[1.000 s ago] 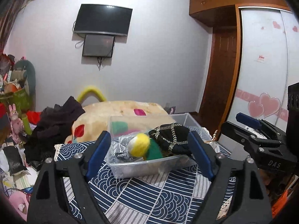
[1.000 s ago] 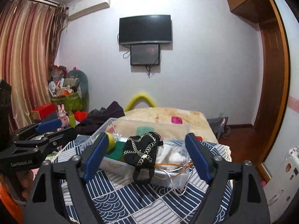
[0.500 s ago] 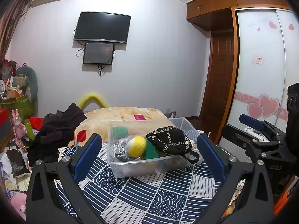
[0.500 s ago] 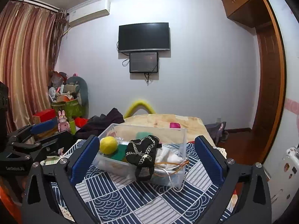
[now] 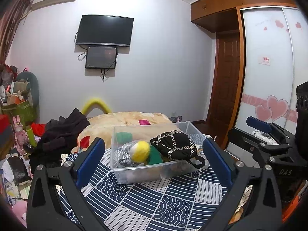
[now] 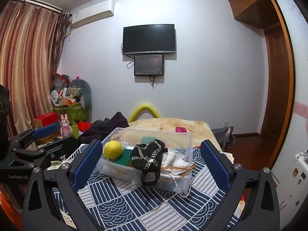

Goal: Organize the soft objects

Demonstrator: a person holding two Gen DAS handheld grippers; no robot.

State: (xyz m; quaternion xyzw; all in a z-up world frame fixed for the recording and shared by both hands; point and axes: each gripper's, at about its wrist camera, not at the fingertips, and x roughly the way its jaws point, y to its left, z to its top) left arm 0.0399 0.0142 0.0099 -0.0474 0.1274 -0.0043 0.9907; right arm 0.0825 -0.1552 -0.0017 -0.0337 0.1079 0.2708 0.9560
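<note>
A surface draped in a navy and white patterned cloth [image 5: 154,198] is carrying the things, its cover printed with wave arcs and stripes and edged with pale lace at the left. A clear plastic box [image 5: 134,173] is sitting directly on the cloth, toward its far side, and in the right wrist view the box [image 6: 184,181] is standing at an angle, with a white cord [image 6: 187,190] trailing from it down onto the cloth [image 6: 138,207].
</note>
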